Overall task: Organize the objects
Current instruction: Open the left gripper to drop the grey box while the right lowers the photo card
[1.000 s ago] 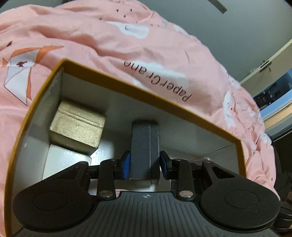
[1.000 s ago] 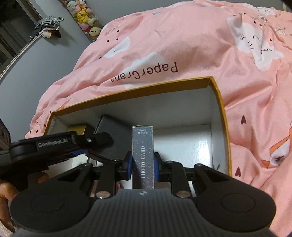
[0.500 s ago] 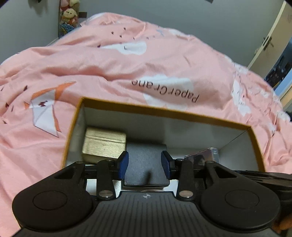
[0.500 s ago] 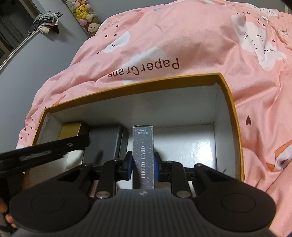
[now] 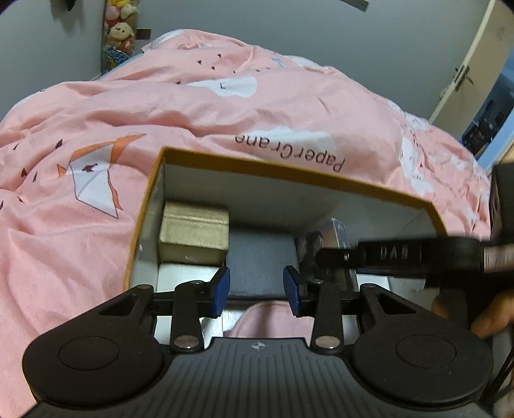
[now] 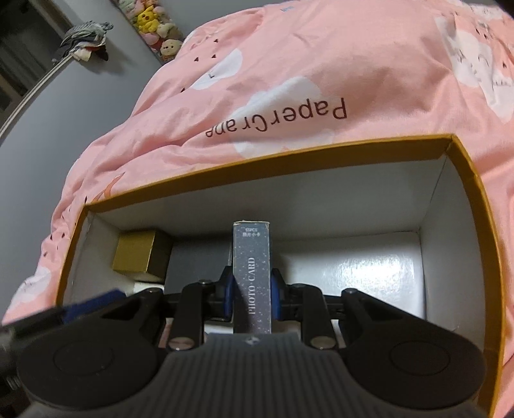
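Observation:
An open cardboard box (image 5: 289,180) (image 6: 257,157) with an orange rim and white inside sits on the bed. At its left end a gold box (image 5: 194,233) (image 6: 139,257) rests on a white box (image 5: 186,273). A dark grey box (image 5: 260,260) (image 6: 192,263) lies flat beside them. My left gripper (image 5: 257,291) hangs open above the grey box, its pads clear of it. My right gripper (image 6: 252,294) is shut on a slim upright box printed PHOTO CARD (image 6: 252,273) (image 5: 337,231), held over the middle of the cardboard box, just right of the grey one.
A pink duvet (image 5: 160,106) (image 6: 321,64) with a "Paper Crane" print surrounds the cardboard box. The box floor right of the card box (image 6: 353,273) is bare white. Plush toys (image 6: 157,22) stand by the far wall. A person's hand (image 5: 488,318) holds the right gripper.
My left gripper let go of the grey box, which tipped from upright to flat, and then drew back and up. My right gripper carried the card box further over the cardboard box.

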### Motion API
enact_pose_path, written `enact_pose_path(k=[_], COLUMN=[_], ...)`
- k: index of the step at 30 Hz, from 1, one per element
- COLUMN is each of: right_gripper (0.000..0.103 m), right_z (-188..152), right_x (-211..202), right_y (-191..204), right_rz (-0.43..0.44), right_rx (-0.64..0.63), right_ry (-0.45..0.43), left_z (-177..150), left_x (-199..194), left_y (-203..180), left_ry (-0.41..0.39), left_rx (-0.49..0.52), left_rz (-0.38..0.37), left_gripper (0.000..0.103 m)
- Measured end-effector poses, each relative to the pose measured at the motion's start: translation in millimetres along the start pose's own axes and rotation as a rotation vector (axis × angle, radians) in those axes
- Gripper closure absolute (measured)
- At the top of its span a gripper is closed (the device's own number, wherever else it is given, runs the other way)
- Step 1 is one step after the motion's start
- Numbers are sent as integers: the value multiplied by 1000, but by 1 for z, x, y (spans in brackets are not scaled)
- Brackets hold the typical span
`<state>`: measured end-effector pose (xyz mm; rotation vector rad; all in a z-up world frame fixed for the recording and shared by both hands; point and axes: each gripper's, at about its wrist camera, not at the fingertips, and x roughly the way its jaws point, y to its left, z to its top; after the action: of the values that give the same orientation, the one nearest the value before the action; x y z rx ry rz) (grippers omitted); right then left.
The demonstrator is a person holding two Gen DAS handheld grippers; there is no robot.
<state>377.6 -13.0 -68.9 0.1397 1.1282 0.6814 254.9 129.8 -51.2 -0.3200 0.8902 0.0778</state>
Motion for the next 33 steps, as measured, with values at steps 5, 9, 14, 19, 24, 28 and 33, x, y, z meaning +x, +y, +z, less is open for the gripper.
enact_pose_path(k=[5, 9, 14, 19, 24, 28, 33], right_gripper=[78, 70, 61, 58, 57, 52, 44], right_z=[1, 1, -2, -2, -7, -14, -29], right_x=[6, 3, 6, 7, 5, 3, 8], right_y=[-10, 0, 6, 4, 16, 21, 26], right_rz=[-5, -97, -164, -151, -179, -191, -197], right_rx=[38, -43, -157, -225, -394, -500, -660], right_ry=[32, 23, 43, 69, 115, 167, 231], left_z=[-7, -8, -9, -10, -12, -13, -14], left_x=[6, 4, 2, 3, 4, 4, 5], left_y=[-3, -3, -2, -2, -3, -2, -1], left_ry=[6, -11, -25, -22, -25, -23, -20], left_rx=[23, 26, 19, 25, 25, 17, 3], left_rz=[13, 18, 7, -7, -7, -14, -16], left_gripper=[60, 60, 58, 57, 56, 56, 56])
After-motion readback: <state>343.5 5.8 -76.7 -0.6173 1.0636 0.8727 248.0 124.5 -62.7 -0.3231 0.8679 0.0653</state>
